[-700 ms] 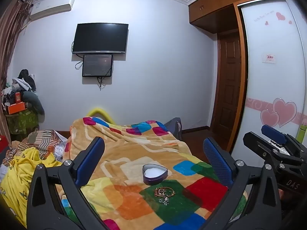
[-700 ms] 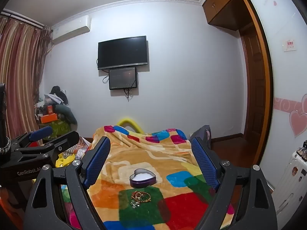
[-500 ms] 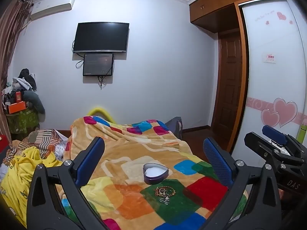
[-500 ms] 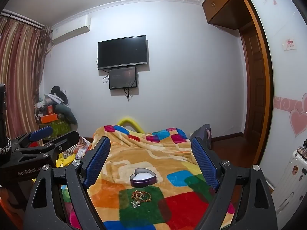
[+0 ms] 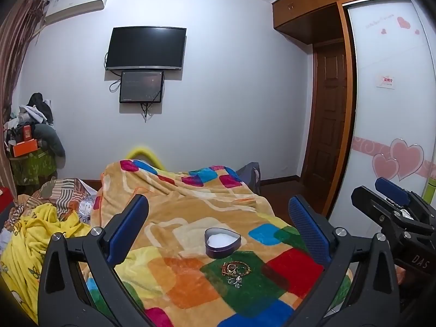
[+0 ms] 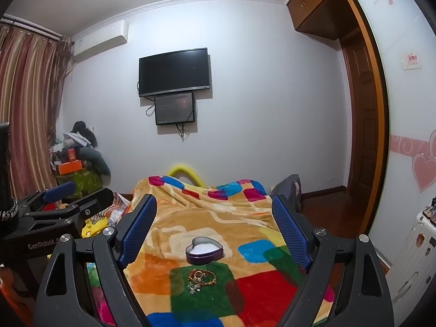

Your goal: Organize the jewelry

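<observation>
A purple heart-shaped box with a white lining stands open on the patchwork blanket; it also shows in the right wrist view. A small pile of gold and silver jewelry lies just in front of it on a green patch, also in the right wrist view. My left gripper is open and empty, held above and short of the box. My right gripper is open and empty, likewise above the bed. Each gripper shows at the edge of the other's view.
The colourful blanket covers the bed. Yellow bedding is heaped at the left. A cluttered stand is by the curtain. A wardrobe with heart decals and a white suitcase stand at the right.
Both views have shifted very slightly; the box and jewelry have not moved and both grippers stay open.
</observation>
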{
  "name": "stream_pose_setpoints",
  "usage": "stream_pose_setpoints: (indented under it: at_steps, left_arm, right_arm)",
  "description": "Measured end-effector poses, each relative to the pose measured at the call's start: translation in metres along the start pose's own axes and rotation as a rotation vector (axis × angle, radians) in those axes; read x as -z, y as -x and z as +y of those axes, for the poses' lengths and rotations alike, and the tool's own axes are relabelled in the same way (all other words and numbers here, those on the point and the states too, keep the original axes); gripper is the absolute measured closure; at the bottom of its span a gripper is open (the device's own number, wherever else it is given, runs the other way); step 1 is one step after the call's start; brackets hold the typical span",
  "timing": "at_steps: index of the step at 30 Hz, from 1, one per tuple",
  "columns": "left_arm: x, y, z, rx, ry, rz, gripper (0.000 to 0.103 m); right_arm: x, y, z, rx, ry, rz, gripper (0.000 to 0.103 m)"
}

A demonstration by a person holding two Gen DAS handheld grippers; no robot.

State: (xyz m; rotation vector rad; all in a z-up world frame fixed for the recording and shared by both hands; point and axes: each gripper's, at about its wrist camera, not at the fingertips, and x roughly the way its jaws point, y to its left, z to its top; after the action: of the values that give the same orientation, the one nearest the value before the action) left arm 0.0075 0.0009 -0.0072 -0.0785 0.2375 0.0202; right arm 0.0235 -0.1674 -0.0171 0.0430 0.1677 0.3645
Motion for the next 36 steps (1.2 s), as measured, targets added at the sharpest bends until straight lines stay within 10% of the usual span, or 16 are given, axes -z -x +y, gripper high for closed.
stream_pose_setpoints:
  at_steps: [36]
  left_arm:
    - [0.0019,-0.0059,0.0009,0.015,0.005,0.020,0.000]
  right_arm:
    - [0.0065,-0.0043,0.0013,0.002,-0.007,0.010,0.019]
